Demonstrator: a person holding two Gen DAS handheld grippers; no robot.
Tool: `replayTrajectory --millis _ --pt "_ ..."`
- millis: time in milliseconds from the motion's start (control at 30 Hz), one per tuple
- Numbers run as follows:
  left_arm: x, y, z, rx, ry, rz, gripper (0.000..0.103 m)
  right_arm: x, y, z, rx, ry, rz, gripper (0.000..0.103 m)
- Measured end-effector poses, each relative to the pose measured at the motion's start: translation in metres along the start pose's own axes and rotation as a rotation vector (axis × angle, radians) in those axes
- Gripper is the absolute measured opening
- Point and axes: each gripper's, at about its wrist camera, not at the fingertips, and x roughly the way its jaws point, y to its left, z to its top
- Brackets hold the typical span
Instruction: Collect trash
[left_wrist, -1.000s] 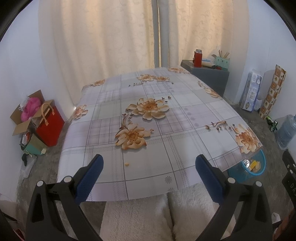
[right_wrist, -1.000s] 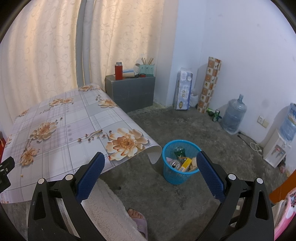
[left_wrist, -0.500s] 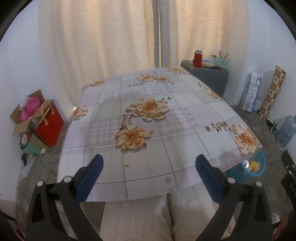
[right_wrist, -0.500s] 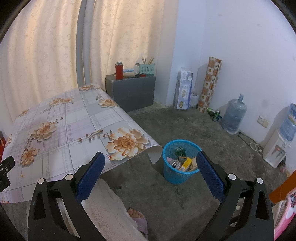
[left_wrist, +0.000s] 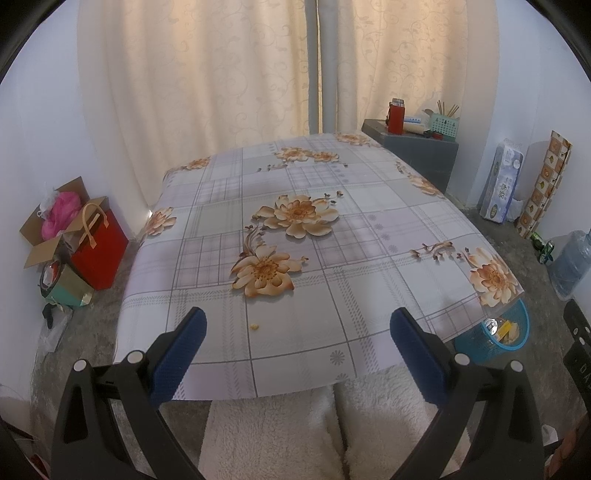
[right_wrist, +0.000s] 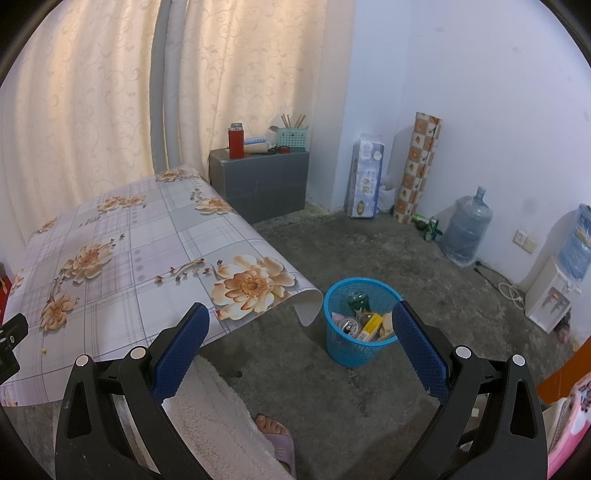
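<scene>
Nothing has shifted over the last second: both the left tool (left_wrist: 295, 332) and right tool (right_wrist: 301, 328) hover apart and empty, the trash lies in the blue basket (right_wrist: 341, 352) at centre frame, and only a crumb (left_wrist: 253, 326) remains on the bench (left_wrist: 369, 229), so collecting looks nearly done.

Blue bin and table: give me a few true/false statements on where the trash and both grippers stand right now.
1. The blue bin sits on the floor by the table's corner. True.
2. The bin is empty. False: it holds a can, a yellow box and other trash.
3. The left gripper is shut on a wrapper. False: it is open and holds nothing.
4. The right gripper is open. True.
5. A small yellow crumb lies on the tablecloth. True.
</scene>
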Motion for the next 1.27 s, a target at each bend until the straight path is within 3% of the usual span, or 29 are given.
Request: replayTrajectory --millis 1267 --pt "0.0005 0.0016 -0.0035 -0.004 0.003 0.003 0.098 0.0018 -0.001 0.001 0.0 0.003 0.004 0.095"
